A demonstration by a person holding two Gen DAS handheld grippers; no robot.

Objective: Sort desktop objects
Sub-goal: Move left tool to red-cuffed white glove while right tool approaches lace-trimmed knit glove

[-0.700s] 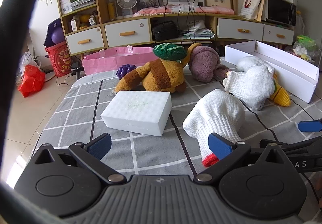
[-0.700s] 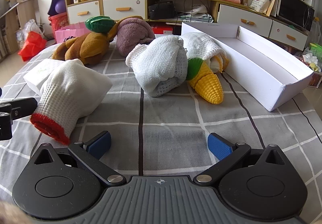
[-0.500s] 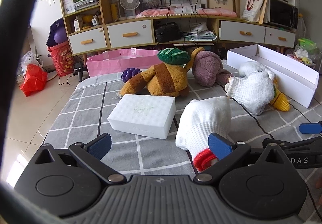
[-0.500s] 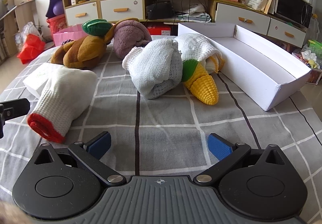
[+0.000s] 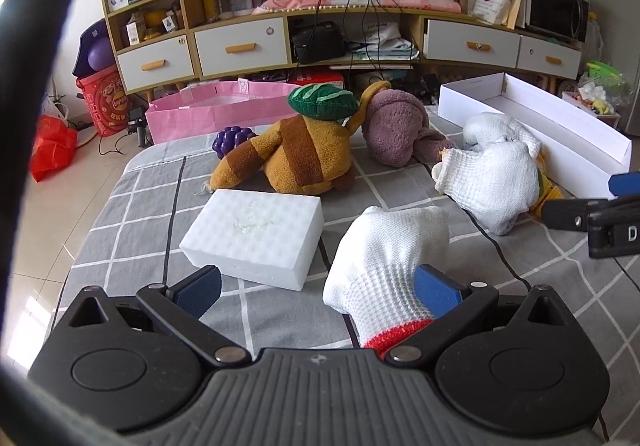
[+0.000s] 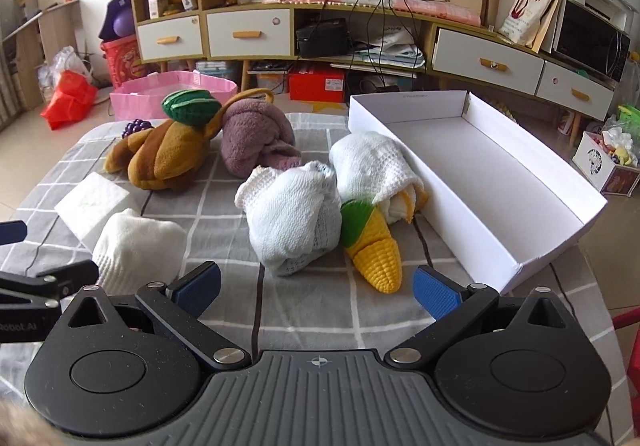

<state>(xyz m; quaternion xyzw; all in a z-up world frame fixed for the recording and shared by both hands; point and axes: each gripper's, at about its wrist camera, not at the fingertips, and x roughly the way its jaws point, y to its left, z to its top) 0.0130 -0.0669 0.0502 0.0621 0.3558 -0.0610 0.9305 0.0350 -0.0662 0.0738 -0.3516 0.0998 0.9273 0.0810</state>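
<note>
Left wrist view showed the left gripper (image 5: pixel 316 286) with fingers spread around the red-cuffed white glove (image 5: pixel 384 270) near the counter's front edge, apparently mid-approach, so closing comes next, while the right gripper (image 6: pixel 316 286) hovered spread and empty.

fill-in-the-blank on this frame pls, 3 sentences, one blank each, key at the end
1. The cuff of the glove between the left gripper's fingers is ____ in colour.
2. The toy corn has a ____ leafy end.
3. The white box beside the corn holds ____.

Missing words: red; green; nothing
</note>
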